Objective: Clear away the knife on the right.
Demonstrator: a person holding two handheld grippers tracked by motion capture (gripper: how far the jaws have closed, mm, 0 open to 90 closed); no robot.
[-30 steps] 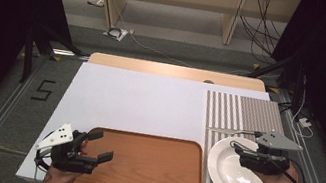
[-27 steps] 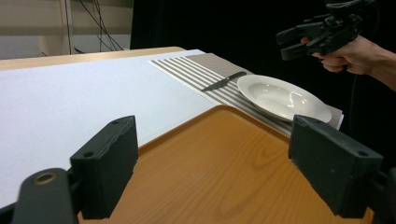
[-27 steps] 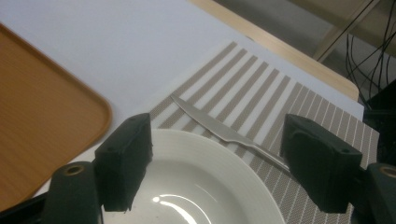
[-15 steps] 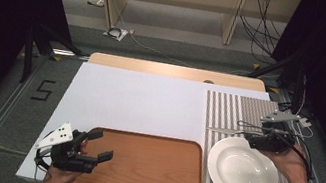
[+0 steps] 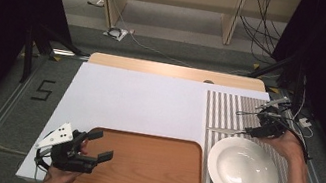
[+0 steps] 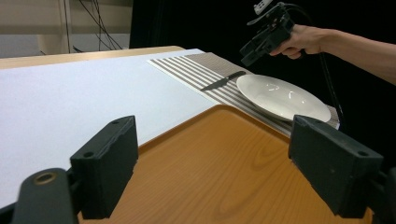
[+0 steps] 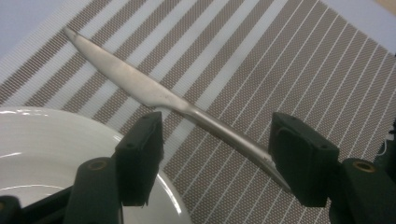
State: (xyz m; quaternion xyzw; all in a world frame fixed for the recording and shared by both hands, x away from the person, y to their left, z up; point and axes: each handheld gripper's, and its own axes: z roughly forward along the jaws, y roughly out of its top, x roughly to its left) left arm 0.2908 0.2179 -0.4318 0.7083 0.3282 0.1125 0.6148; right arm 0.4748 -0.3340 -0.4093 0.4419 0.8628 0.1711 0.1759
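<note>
Step in hand: approach to the knife (image 7: 187, 109). The right gripper (image 5: 251, 132) hangs over the knife's handle, jaws apart with the handle between them but not pressed; the jaws have just been closing. The knife lies flat on the striped placemat (image 5: 229, 108) at the table's 2 o'clock, just beyond the white plate (image 5: 243, 170), at the plate's 12 o'clock, blade toward 9 o'clock. In the right gripper view the handle runs slantwise across the gap, its end near one pad.

The left gripper (image 5: 94, 153) rests at 7 o'clock over the near-left corner of the wooden tray (image 5: 147, 170), jaws wide apart, nothing between them.

Next move, as judged: lower onto the handle, square the jaws to it, and close. The handle is thin and lies flat, so the pads must reach the mat.

Change from the earliest picture: the right gripper, then above the plate, has travelled toward 12 o'clock to the knife. Left gripper and plate unchanged.
</note>
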